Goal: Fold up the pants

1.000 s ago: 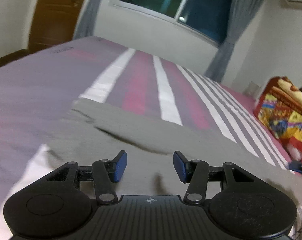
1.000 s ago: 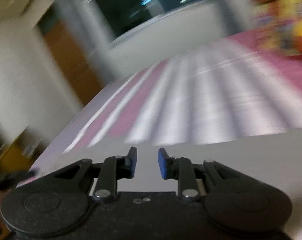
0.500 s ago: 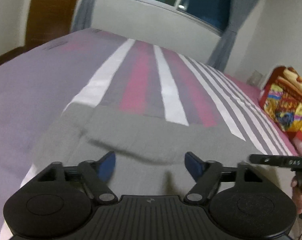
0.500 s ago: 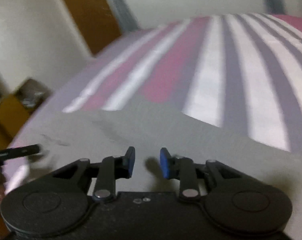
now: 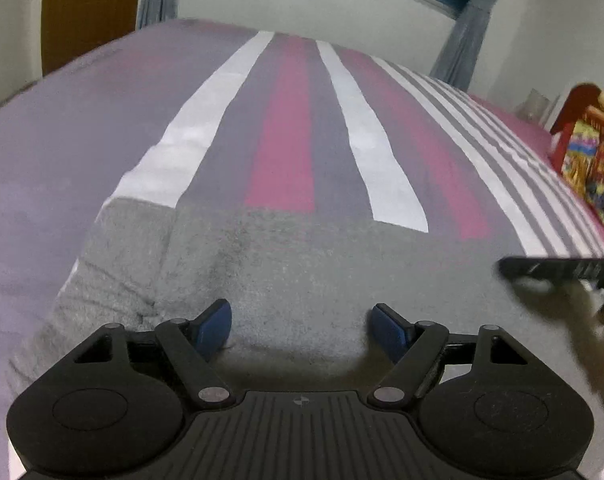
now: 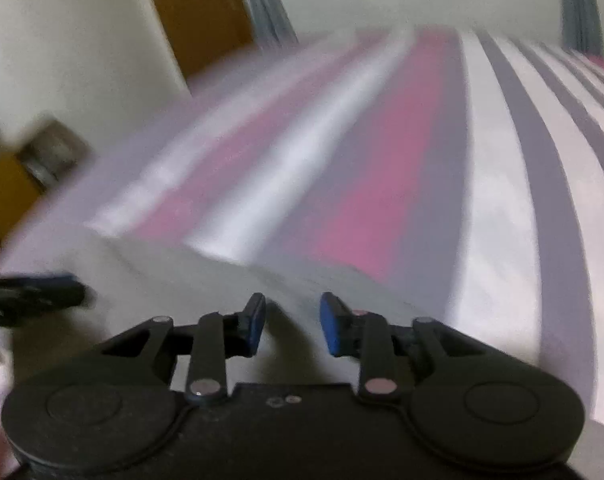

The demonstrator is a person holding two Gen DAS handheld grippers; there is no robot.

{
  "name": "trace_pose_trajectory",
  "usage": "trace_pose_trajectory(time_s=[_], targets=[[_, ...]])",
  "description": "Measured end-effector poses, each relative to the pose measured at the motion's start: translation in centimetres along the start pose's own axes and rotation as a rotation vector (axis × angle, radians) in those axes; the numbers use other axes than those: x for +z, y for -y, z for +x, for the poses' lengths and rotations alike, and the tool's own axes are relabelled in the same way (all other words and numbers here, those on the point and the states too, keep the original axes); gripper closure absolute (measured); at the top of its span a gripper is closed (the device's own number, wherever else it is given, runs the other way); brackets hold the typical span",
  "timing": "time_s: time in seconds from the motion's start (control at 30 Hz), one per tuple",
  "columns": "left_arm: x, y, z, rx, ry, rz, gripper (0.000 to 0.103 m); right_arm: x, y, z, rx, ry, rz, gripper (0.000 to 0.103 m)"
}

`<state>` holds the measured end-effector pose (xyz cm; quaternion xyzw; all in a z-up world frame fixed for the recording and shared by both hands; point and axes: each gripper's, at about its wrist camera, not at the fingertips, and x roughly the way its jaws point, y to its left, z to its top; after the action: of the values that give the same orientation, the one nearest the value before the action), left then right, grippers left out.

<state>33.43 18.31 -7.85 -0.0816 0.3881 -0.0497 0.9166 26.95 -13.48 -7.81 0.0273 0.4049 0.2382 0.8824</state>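
- The pants (image 5: 286,268) — grey, soft knit — lie flat on the striped bed (image 5: 290,132), spread across its near part, directly under both tools.
- Left hand-held gripper (image 5: 302,326): jaws stand wide apart above the cloth, nothing between the pads; no contact with the fabric can be confirmed.
- Right hand-held gripper (image 6: 292,328): jaws closing to a narrow gap, empty; the pants (image 6: 190,276) show beneath it, blurred.
- A ribbed band, cuff or waistband, shows at the left end of the garment in the left wrist view; which one it is cannot be told.
- Handling, judged: light, limp and non-slippery — it will drape and sag from any pinch point and carries no stiffness to hold a crease.
- Recommended hold: pinch along an edge or corner, one tool at each end of the same edge, so the layer lifts evenly.
- Risk: a pinch in mid-panel would bunch the cloth or snag the bed sheet below.
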Motion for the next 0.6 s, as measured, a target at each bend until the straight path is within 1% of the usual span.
trace_pose_trajectory(time_s=[0.03, 0.07, 0.1, 0.13, 0.17, 0.23, 0.27, 0.3, 0.37, 0.5, 0.6], targets=[[-0.1, 0.4, -0.8, 0.014, 0.011, 0.004, 0.026, 0.0, 0.8, -0.9, -0.021, 0.015, 0.046, 0.082], [-0.3, 0.7, -1.6, 0.01, 0.037, -0.004, 0.026, -0.4, 1.2, -2.2, -0.046, 0.043, 0.069, 0.08], [-0.6, 1.1, -2.2, -0.014, 0.064, -0.012, 0.024, -1.0, 1.8, -4.1, -0.029, 0.089, 0.079, 0.072], [-1.0, 1.3, -2.5, -0.024, 0.072, -0.017, 0.021, -1.5, 1.6, -5.2, -0.006, 0.113, 0.083, 0.071], [-1.5, 1.4, -2.5, -0.014, 0.061, -0.019, 0.02, -2.4, 2.1, -6.2, 0.01, 0.119, 0.086, 0.071], [-3.2, 0.3, -2.4, 0.01, 0.021, -0.02, 0.019, -3.5, 3.0, -7.0, 0.031, 0.096, 0.09, 0.074], [-3.8, 0.4, -2.5, 0.009, 0.027, -0.004, 0.019, -4.5, 3.9, -7.5, 0.016, 0.082, 0.102, 0.074], [-4.3, 0.6, -2.8, 0.014, 0.034, 0.02, 0.019, -4.8, 5.0, -8.0, 0.002, 0.072, 0.124, 0.077], [-4.8, 0.9, -3.2, 0.027, 0.03, 0.053, 0.019, -6.2, 8.2, -9.7, -0.004, 0.084, 0.184, 0.079], [-5.4, 1.1, -4.2, 0.041, 0.029, 0.062, 0.019, -9.9, 17.0, -16.3, -0.098, 0.155, 0.351, 0.079], [-5.9, 1.1, -4.8, 0.043, 0.055, 0.074, 0.019, -13.4, 24.1, -22.2, -0.197, 0.223, 0.468, 0.08]])
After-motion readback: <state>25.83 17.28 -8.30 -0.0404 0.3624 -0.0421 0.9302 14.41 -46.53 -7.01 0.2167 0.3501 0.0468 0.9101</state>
